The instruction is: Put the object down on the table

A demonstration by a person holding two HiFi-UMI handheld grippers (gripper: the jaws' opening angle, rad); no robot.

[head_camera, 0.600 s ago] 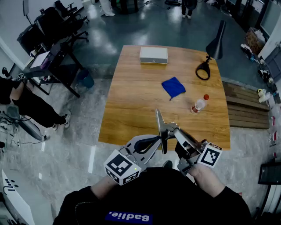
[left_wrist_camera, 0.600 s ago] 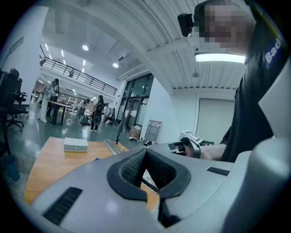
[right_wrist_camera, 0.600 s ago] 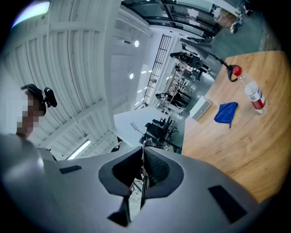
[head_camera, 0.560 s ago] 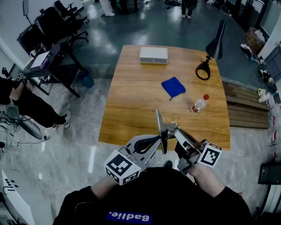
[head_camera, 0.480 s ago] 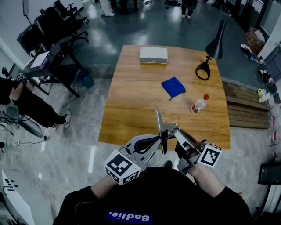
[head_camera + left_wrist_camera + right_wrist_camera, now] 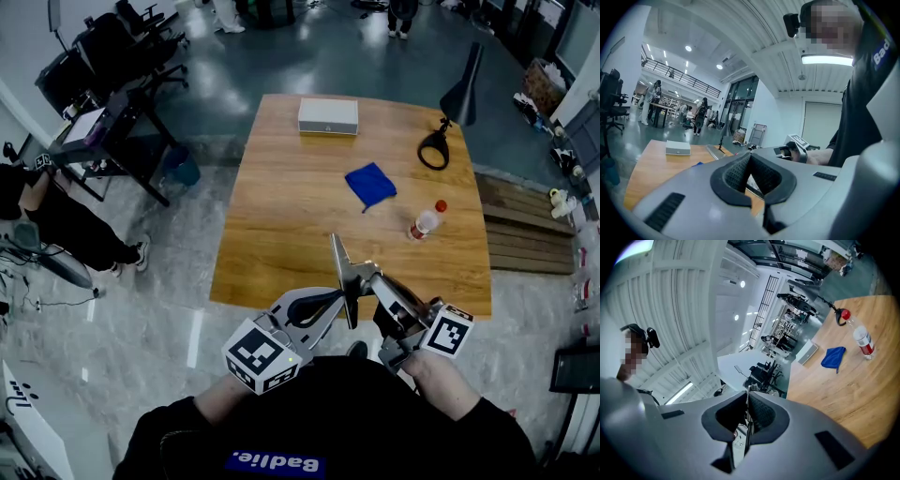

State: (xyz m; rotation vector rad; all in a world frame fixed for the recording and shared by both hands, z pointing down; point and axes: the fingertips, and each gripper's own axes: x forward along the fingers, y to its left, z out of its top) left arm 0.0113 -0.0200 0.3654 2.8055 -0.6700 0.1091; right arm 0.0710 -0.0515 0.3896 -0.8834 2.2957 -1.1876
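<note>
Wooden table point(image 6: 281, 211) carries a white box point(image 6: 328, 117), blue cloth point(image 6: 370, 186), bottle point(image 6: 425, 222) and lamp point(image 6: 461, 94) — all well apart from my thin metal plate point(image 6: 337, 258), held aloft near the table's front edge. Left gripper point(image 6: 342, 302) and right gripper point(image 6: 364, 277) both pinch it — jaws closed tight on the sheet.

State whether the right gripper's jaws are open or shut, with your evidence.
Shut: the right gripper has its pads closed against both faces of the thin flat object.
</note>
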